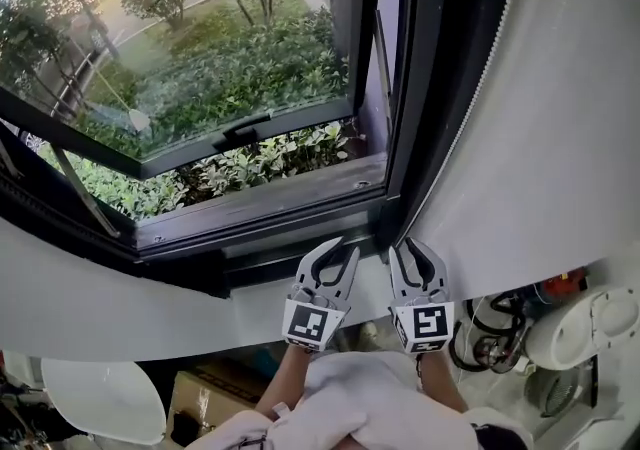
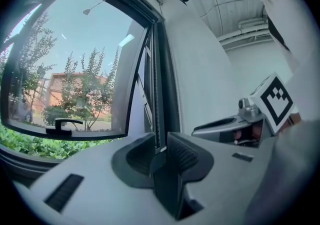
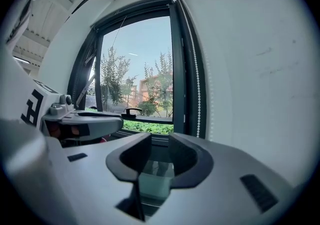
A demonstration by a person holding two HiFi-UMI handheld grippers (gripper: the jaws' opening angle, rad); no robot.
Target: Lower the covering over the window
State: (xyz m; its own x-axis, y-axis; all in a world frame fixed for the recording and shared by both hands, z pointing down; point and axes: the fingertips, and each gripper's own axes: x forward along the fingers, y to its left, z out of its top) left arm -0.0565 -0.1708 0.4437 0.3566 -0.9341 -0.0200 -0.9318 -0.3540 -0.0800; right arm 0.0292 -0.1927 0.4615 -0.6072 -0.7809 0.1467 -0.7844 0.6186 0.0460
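Observation:
No blind hangs over the window's glass [image 1: 190, 48]; it shows uncovered in all views. A white bead chain [image 1: 470, 108] runs down the dark frame at the window's right side, ending near the sill [image 1: 290, 200]. My left gripper [image 1: 336, 256] and right gripper [image 1: 416, 254] hover side by side just before the sill, pointing at the window. Both stand open with nothing between their fingers. The chain [image 3: 198, 69] hangs to the right of my right gripper [image 3: 160, 156], apart from it. Beyond my left gripper [image 2: 159, 155], the chain [image 2: 155, 79] lines up with the gap.
The sash [image 1: 180, 153] is swung outward, its black handle [image 1: 240, 130] on the lower rail, shrubs below. A white wall [image 1: 560, 118] stands to the right. A white chair [image 1: 100, 398] is at lower left; cables [image 1: 495, 323] and white appliances [image 1: 590, 328] at lower right.

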